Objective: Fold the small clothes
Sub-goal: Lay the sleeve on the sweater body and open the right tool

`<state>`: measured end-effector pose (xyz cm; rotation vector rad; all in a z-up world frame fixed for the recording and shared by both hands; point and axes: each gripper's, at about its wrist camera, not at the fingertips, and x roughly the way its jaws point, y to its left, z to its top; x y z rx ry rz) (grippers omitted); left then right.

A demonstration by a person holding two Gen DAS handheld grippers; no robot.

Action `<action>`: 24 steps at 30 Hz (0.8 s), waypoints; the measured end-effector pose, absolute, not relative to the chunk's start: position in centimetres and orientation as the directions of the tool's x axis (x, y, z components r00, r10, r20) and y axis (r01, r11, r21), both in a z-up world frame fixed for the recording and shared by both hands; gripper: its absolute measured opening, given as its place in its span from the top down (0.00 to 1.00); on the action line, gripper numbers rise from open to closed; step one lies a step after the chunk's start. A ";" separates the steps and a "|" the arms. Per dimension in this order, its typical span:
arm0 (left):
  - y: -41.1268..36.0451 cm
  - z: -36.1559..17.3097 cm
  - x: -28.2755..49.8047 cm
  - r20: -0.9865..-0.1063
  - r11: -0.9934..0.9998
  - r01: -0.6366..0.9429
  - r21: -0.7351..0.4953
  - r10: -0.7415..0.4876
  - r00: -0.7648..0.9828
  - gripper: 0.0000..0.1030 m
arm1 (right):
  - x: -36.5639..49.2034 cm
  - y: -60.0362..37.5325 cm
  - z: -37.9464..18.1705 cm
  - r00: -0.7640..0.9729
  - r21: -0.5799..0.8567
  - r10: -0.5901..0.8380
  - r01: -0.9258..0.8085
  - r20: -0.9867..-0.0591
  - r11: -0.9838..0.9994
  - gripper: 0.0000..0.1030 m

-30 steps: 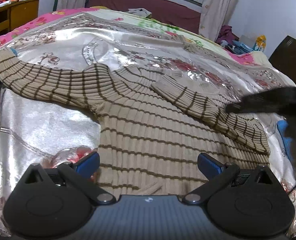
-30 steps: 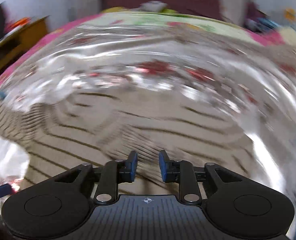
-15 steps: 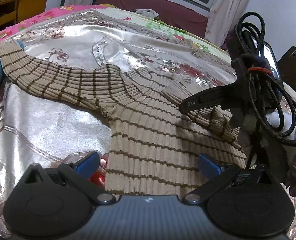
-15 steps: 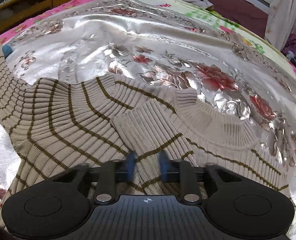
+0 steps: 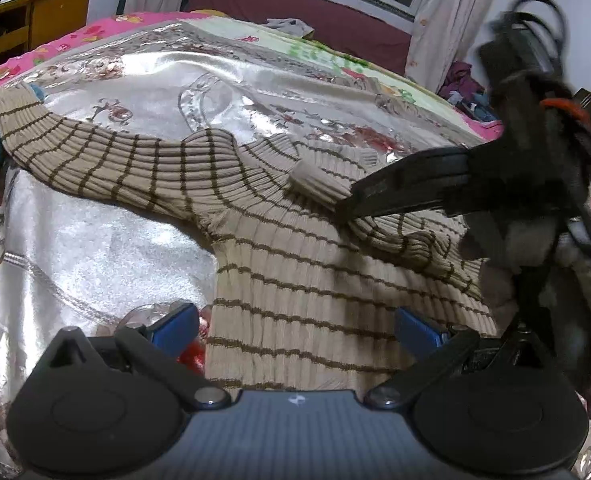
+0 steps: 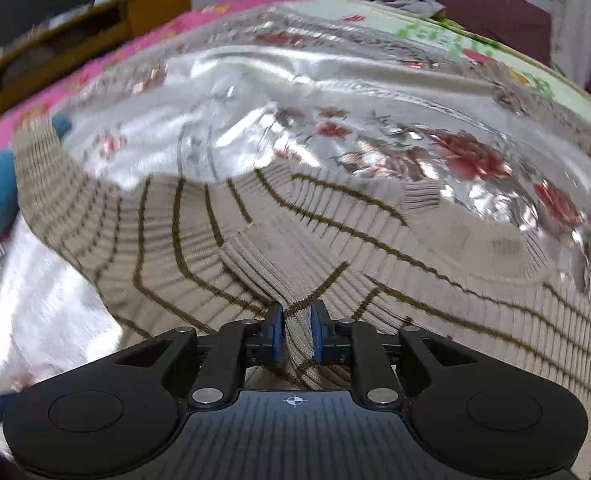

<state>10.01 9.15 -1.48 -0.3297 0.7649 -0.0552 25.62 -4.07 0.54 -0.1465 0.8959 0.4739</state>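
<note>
Your right tool pinches the striped sweater's sleeve at frame centre; your left tool hangs spread above the hem.

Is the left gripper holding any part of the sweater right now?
No. The left gripper is wide open above the sweater hem, its blue pads apart with no fabric between them.
</note>
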 end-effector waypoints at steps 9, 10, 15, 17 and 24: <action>9.2 -1.4 10.1 -0.664 0.950 -0.091 -0.297 -0.137 0.736 0.00 | 24.4 -12.0 1.2 0.580 0.133 0.284 -0.289 -0.764 0.948 0.76; 9.2 -1.5 10.1 -0.665 0.951 -0.094 -0.295 -0.133 0.735 0.00 | 24.3 -12.0 1.0 0.582 0.125 0.278 -0.290 -0.764 0.949 0.76; 9.4 -1.5 10.1 -0.664 0.952 -0.112 -0.285 -0.112 0.740 0.00 | 24.2 -9.6 0.4 0.559 0.142 0.334 -0.359 -0.759 0.923 0.76; 9.6 -1.6 10.2 -0.665 0.951 -0.125 -0.283 -0.101 0.740 0.00 | 24.4 -8.1 0.1 0.543 0.130 0.352 -0.404 -0.762 0.905 0.75; 10.4 -1.5 10.3 -0.659 0.940 -0.143 -0.310 -0.104 0.745 0.00 | 24.8 -4.0 -1.6 0.521 0.003 0.313 -0.512 -0.794 0.859 0.62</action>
